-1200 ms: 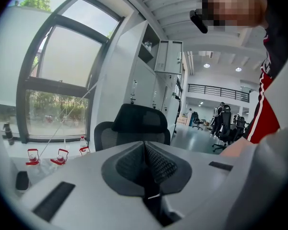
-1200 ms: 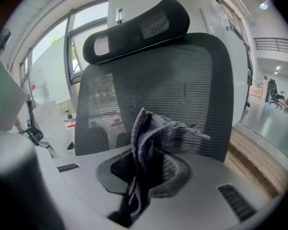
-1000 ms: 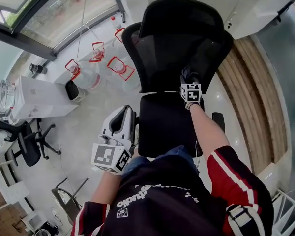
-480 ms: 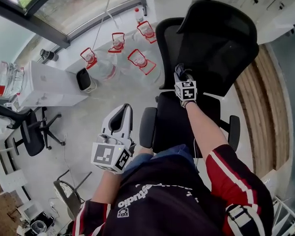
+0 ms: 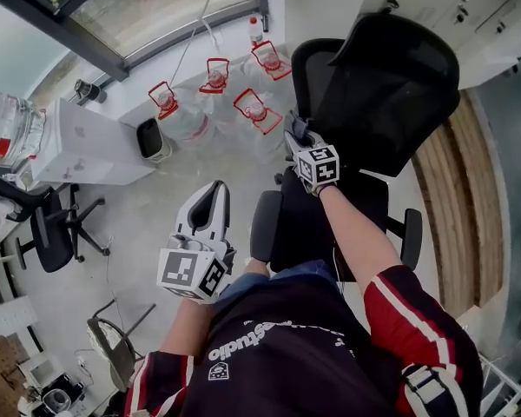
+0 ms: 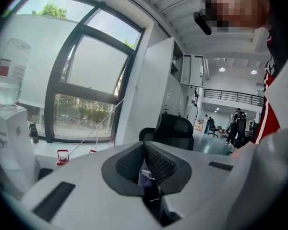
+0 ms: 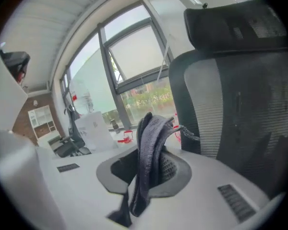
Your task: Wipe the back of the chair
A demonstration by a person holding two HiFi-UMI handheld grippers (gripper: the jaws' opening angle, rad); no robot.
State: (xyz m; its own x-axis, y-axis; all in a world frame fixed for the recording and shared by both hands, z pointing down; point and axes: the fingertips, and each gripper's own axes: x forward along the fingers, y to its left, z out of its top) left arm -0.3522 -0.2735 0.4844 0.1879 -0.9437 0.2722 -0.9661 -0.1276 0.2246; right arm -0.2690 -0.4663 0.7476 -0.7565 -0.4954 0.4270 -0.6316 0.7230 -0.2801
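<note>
Two tools: right tool (image 5: 295,134) clamps grey cloth (image 7: 151,138) beside chair back (image 5: 391,94) edge; left tool (image 5: 210,203) closed, empty. Wiping seemingly mostly left to do.

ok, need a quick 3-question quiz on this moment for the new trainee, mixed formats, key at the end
1. True or false: the right gripper is shut on a grey cloth.
2. How does the left gripper stand to the chair back? A) pressed on it B) apart from it, jaws together C) behind it
3. Fill in: the water jugs on the floor have ___ handles.
Key: 1 true; 2 B; 3 red.
</note>
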